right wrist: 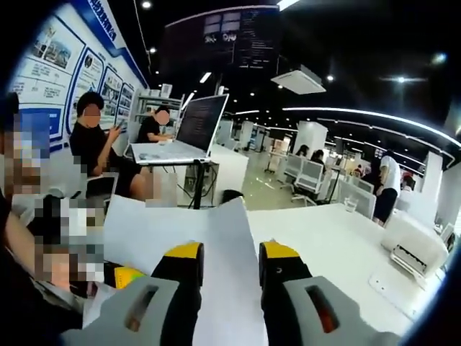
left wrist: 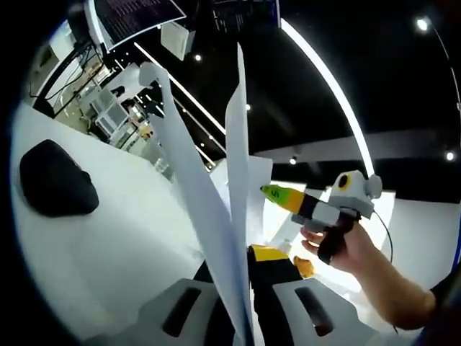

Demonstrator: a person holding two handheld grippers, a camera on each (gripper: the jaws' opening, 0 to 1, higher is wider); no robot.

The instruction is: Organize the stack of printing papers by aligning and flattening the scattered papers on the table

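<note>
White printing papers [left wrist: 216, 216] stand edge-on, lifted off the white table [left wrist: 122, 245], and fan apart towards the top. My left gripper [left wrist: 241, 254] is shut on their lower part, with its yellow-tipped black fingers [left wrist: 268, 270] pressed against the sheets. The right gripper [left wrist: 317, 209], held by a hand, hovers to the right of the sheets with its green-yellow tip pointing at them, apart from them. In the right gripper view, the papers [right wrist: 223, 274] show face-on between the spread jaws of my right gripper [right wrist: 230, 250], which is open.
A black rounded object [left wrist: 54, 180] lies on the table to the left. An open laptop [right wrist: 198, 122] stands on a desk behind, with seated people [right wrist: 94, 144] beside it. A white device [right wrist: 414, 249] sits at the table's right end.
</note>
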